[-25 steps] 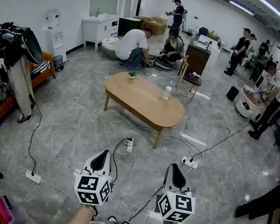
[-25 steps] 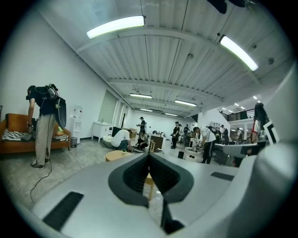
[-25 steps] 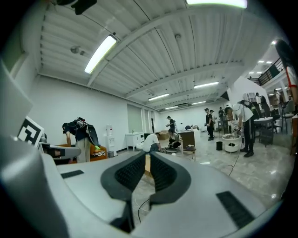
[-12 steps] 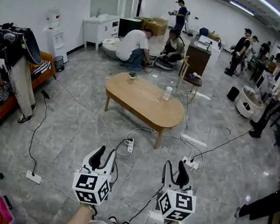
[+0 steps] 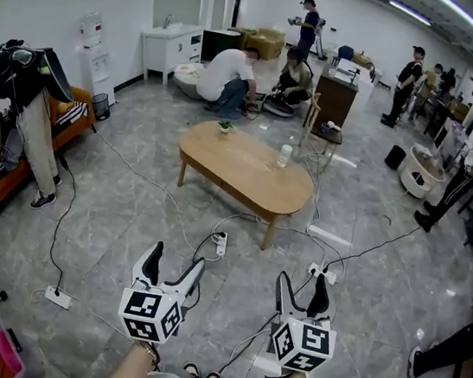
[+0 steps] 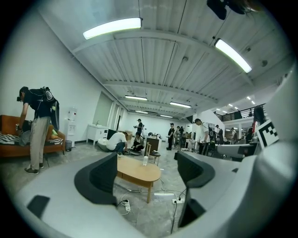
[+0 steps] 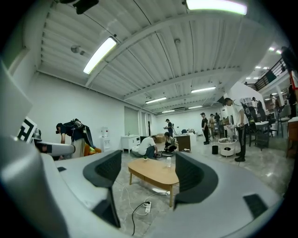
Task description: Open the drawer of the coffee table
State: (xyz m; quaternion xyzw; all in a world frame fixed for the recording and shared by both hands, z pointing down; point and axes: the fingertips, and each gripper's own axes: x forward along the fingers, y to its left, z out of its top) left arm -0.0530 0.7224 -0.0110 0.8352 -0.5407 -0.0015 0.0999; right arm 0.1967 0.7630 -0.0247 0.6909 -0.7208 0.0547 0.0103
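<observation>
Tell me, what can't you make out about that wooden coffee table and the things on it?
- The coffee table: far off and small in the head view, so no drawer front or handle can be told; its top hides the far side.
- The bottle on it: too small in all three views to tell its contents.
- The potted plant near its left end: too small in the head view for any detail.

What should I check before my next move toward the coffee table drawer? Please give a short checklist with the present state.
1. Left gripper: fingers apart, just been opening, nothing between: ok.
2. Right gripper: the same: ok.
3. Coffee table within reach: not ok, it stands far ahead.
4. Drawer front seen: cannot tell.
5. Floor ahead free: not ok, a power strip lies on it.
</observation>
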